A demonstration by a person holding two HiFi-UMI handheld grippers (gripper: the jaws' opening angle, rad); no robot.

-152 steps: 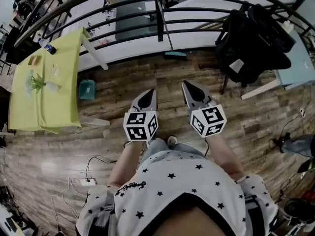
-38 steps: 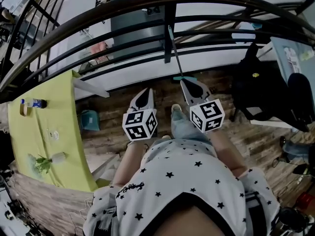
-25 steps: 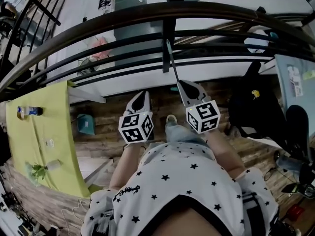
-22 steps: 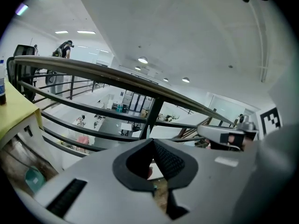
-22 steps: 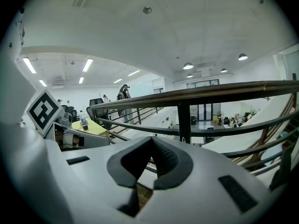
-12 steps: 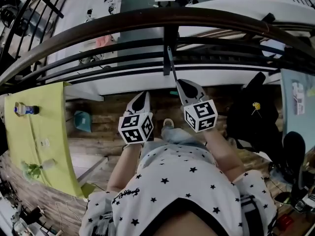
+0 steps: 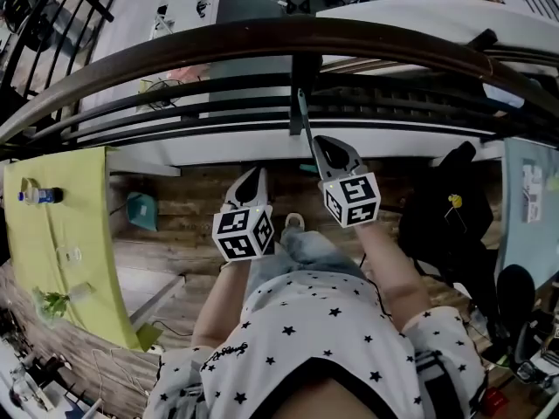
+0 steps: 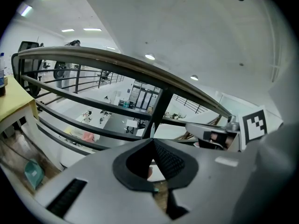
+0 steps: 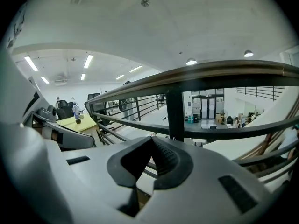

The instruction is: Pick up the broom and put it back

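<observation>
1. Up at the railing, head view: person stands close w/ both tools held out front. Broom leans on the rail's upright post. Only its thin pale handle shows; the head's tucked behind the right gripper. That gripper's tip sits just beside the lower handle, not on it as far as I can see. Left gripper hangs lower, to the left, apart from the broom. Off to the side: table w/ a bottle, black bag on the right. None of it is in play.

2. Left gripper view: left gripper has its jaws pressed together at the tip, nothing pinched. A pale sliver just above the tip by the post is prob. the handle, can't be sure. Right gripper shows alongside.

3. Right gripper view: right gripper also has its jaws together, empty, pointing at the rail. Left gripper sits at the edge.

4. Progress call: approach looks done, grab not yet made. Left to do: spread the jaws, pinch the handle, lift, carry, set it back. Where "back" is, can't tell.
</observation>
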